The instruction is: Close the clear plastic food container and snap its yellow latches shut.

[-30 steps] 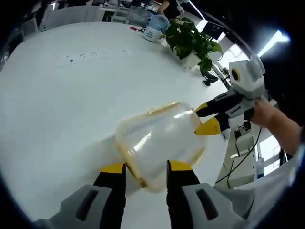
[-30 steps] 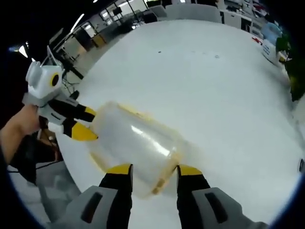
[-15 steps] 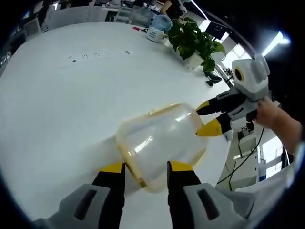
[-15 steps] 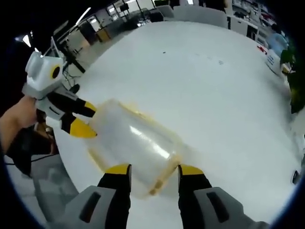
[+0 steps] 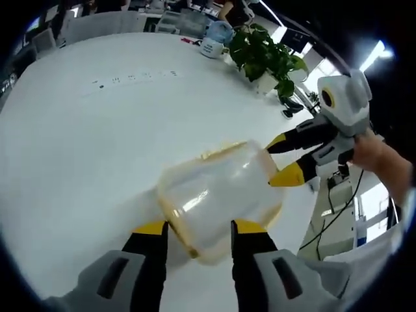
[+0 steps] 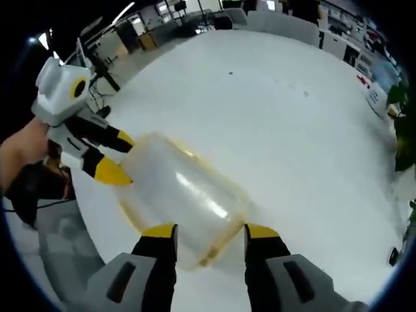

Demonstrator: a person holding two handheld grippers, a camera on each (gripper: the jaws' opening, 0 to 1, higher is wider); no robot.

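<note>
The clear plastic food container (image 5: 218, 192) with its yellow rim lies on its side over the white table (image 5: 91, 136), close to the table's edge. My left gripper (image 5: 198, 227) is shut on its rim end, one jaw on each side. From the right, my right gripper (image 5: 276, 159) clamps the opposite end. In the right gripper view, the container (image 6: 179, 195) runs from my right gripper (image 6: 205, 229) up to the left gripper (image 6: 122, 156). I cannot tell whether the yellow latches are snapped, or whether the container touches the table.
A potted plant (image 5: 263, 55) and a blue-and-white mug (image 5: 209, 44) stand at the table's far side. A person's hand (image 5: 380, 159) holds the right gripper beyond the table edge. Office chairs and desks line the background (image 6: 273, 19).
Both views have shifted slightly with the hands. The container stays held between the two grippers in the same pose.
</note>
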